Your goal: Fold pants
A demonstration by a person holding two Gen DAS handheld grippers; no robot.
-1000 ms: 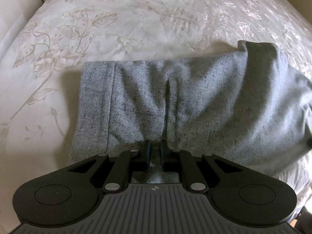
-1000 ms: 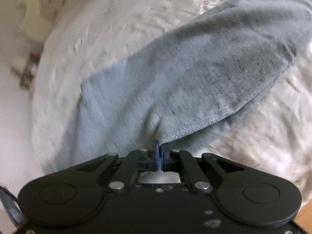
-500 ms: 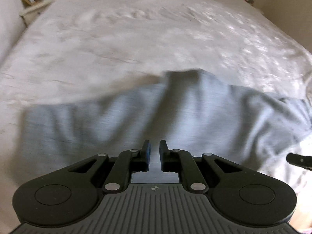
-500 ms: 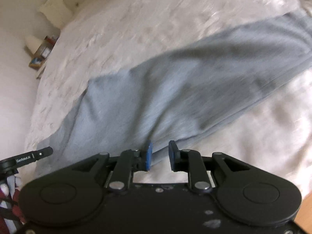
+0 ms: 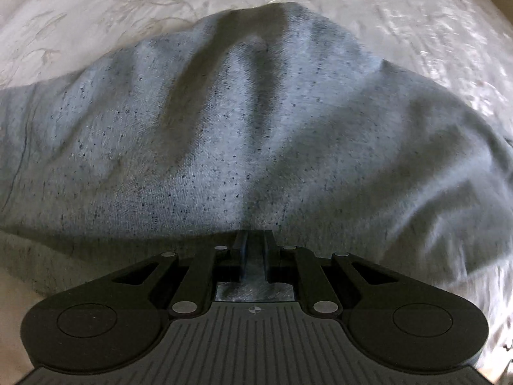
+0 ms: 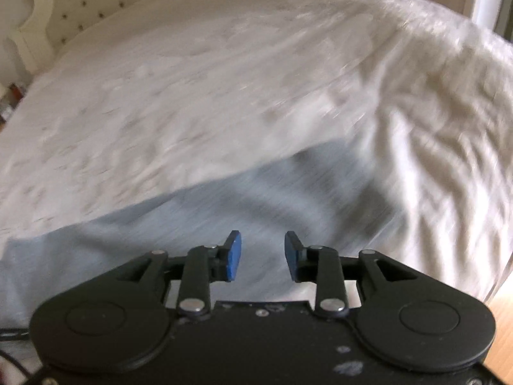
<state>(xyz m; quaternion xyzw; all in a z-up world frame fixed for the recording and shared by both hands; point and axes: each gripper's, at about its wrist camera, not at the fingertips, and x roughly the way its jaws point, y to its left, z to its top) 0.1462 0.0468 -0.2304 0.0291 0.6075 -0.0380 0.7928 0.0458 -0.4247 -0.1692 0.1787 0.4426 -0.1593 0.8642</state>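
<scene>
Two grippers work on one pair of grey pants (image 5: 256,134) spread on a bed.

Nearest in the left wrist view, the left gripper (image 5: 255,240) sits at the bottom centre with its jaws drawn narrow. A fold of grey cloth fills the slot between them, so it appears to be pinching the near edge of the pants. Half a second ago these jaws were slightly apart and the cloth lay flat ahead of them; now the fabric rises from the jaws in long ridges that run to a peak at the upper centre of the frame, which suggests the edge is being lifted or pulled. Beyond the pants, the pale floral bedspread (image 5: 96,9) fills the top of the frame.

In the right wrist view, the right gripper (image 6: 263,253) sits at the bottom centre, jaws spread wide, holding nothing. Its blue pads (image 6: 233,256) were shut on the cloth a second ago and have opened further since. The pants show past them as a blurred grey band across the lower half. Farther off lie the bedspread and, at the upper left, a tufted headboard (image 6: 80,3). This view is smeared by motion.

My reading: the right side has released its share of a fold, and the left is taking a new hold for the next one.
</scene>
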